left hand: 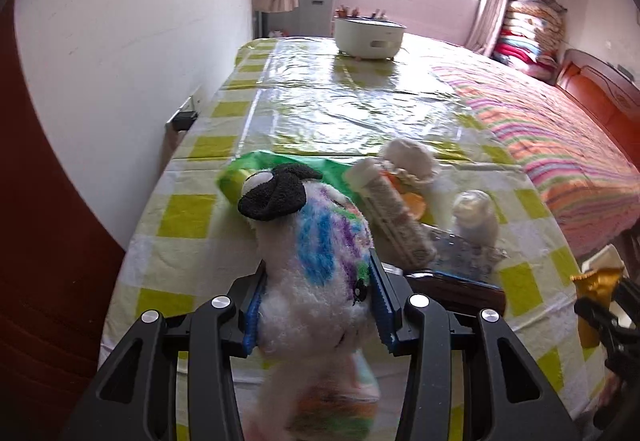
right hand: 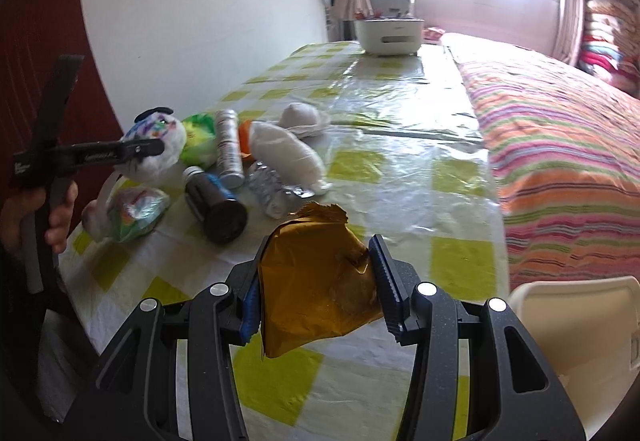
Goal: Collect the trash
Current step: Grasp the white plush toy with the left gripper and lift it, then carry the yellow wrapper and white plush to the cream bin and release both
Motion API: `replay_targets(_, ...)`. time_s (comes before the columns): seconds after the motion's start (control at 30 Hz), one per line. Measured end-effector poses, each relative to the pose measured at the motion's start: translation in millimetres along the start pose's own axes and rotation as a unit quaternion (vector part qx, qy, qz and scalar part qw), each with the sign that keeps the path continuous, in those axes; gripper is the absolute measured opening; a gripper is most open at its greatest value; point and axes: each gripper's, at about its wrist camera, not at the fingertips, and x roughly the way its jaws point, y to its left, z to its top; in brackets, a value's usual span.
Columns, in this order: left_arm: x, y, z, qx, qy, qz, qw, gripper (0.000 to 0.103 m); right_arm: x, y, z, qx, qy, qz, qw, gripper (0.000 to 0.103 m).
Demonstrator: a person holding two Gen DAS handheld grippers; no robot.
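White fleece scribbled with blue, purple and green fills the left wrist view: the left gripper [left hand: 318,299] pinches a plush toy [left hand: 316,253] between its blue pads, jaws about half spread, both pads pressed into the fluff. The toy's black ear points up and away, and its lower body blurs below the jaws. Behind it on the checked tablecloth [left hand: 188,209] lie a green bag [left hand: 236,177], a speckled tube [left hand: 394,215] and a white wad [left hand: 478,217] (all packed close together). At the right edge the right gripper's dark frame shows with a gold wrapper [left hand: 596,293].

From the right wrist, the right gripper [right hand: 316,289] clamps that gold wrapper [right hand: 320,281] between its pads, jaws narrowed onto it; the foil is crumpled, its torn top edge standing up. It hangs above the cloth [right hand: 460,261], near the table's front edge. To the left, a hand [right hand: 44,217] holds the left gripper [right hand: 152,151], closed on the toy [right hand: 154,149] beside the heap. In the heap are a dark bottle [right hand: 218,207], the tube [right hand: 228,145], a white bundle [right hand: 286,151] and crinkled foil [right hand: 270,189]. A cream bin [right hand: 576,325] sits at lower right.
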Motion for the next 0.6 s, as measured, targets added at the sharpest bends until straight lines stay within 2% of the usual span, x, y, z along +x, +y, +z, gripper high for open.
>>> replay_targets(0.6,-4.7,-89.1,2.0,0.072,-0.011,-0.050,0.9961,0.043,-42.8,-58.8,-17.0,0.070,-0.039,-0.052,0.995,0.046)
